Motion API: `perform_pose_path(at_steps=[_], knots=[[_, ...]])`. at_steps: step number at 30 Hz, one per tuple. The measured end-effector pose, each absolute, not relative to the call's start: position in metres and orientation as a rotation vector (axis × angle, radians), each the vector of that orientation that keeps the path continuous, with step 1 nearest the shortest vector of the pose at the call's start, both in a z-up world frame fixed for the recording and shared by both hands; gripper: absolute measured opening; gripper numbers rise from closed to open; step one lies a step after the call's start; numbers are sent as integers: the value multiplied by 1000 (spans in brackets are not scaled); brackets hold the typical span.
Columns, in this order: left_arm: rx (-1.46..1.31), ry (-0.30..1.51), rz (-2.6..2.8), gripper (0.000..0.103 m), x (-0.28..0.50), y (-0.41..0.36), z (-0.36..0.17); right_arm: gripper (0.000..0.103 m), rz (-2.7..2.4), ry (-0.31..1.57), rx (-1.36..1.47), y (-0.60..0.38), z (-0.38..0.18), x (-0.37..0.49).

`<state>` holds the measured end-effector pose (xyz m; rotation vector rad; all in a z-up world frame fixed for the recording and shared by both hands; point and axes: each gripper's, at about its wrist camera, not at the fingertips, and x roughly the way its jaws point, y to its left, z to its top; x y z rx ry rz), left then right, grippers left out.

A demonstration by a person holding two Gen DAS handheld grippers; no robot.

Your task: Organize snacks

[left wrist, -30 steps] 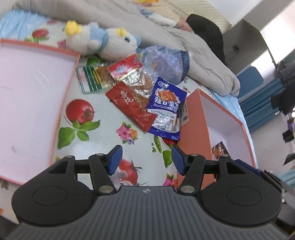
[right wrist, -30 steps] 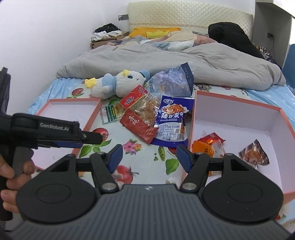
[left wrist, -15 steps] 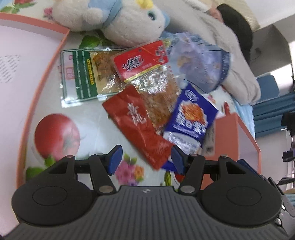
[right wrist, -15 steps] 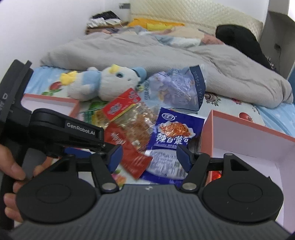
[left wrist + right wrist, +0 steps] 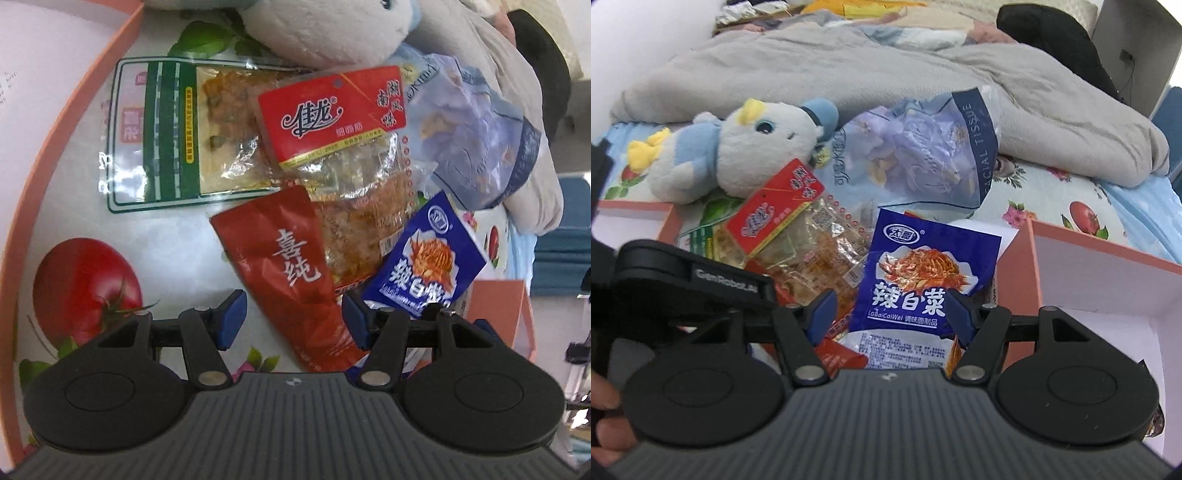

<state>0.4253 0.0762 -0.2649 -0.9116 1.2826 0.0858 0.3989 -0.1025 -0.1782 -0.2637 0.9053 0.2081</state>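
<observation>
Several snack packets lie heaped on the fruit-print sheet. My left gripper (image 5: pixel 293 320) is open and hangs low over the dark red packet (image 5: pixel 291 273), whose lower end lies between the jaws. Beside it are a green-striped packet (image 5: pixel 166 136), a clear packet with a red label (image 5: pixel 332 107) and the blue packet (image 5: pixel 424 266). My right gripper (image 5: pixel 890 314) is open too, with the blue packet (image 5: pixel 908 280) between its jaws and the pads not seen to press on it. The left gripper's black casing (image 5: pixel 701 280) shows at the left of the right wrist view.
An orange-rimmed box (image 5: pixel 33 184) lies left of the pile and a second one (image 5: pixel 1108 280) right of it. A plush toy (image 5: pixel 738 147) and a facial tissue pack (image 5: pixel 923 147) sit just behind the snacks, then a grey duvet (image 5: pixel 849 62). A hand (image 5: pixel 602 398) holds the left gripper.
Both grippers have moved forward and down onto the snack pile. The dark red packet now lies between the left jaws, the blue packet between the right jaws. Jaw gaps look unchanged.
</observation>
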Motion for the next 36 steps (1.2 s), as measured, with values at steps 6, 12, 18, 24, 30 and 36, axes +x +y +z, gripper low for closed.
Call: perform_pose_path(at_steps=[6, 12, 18, 24, 30, 36], knots=[[-896, 1290, 102, 55, 441, 71, -266, 66, 135, 962, -265, -105, -188, 420], [-869, 1311, 148, 47, 447, 66, -265, 66, 87, 1000, -246, -109, -193, 433], [-826, 1314, 165, 43, 446, 63, -263, 67, 73, 967, -250, -105, -182, 431], [-736, 1327, 166, 17, 444, 61, -260, 67, 54, 1034, -220, -101, -194, 435], [-759, 1328, 170, 13, 434, 77, -261, 70, 22, 1022, -263, -92, -202, 438], [-742, 1318, 174, 13, 425, 86, -261, 74, 20, 1059, -272, -91, -218, 443]])
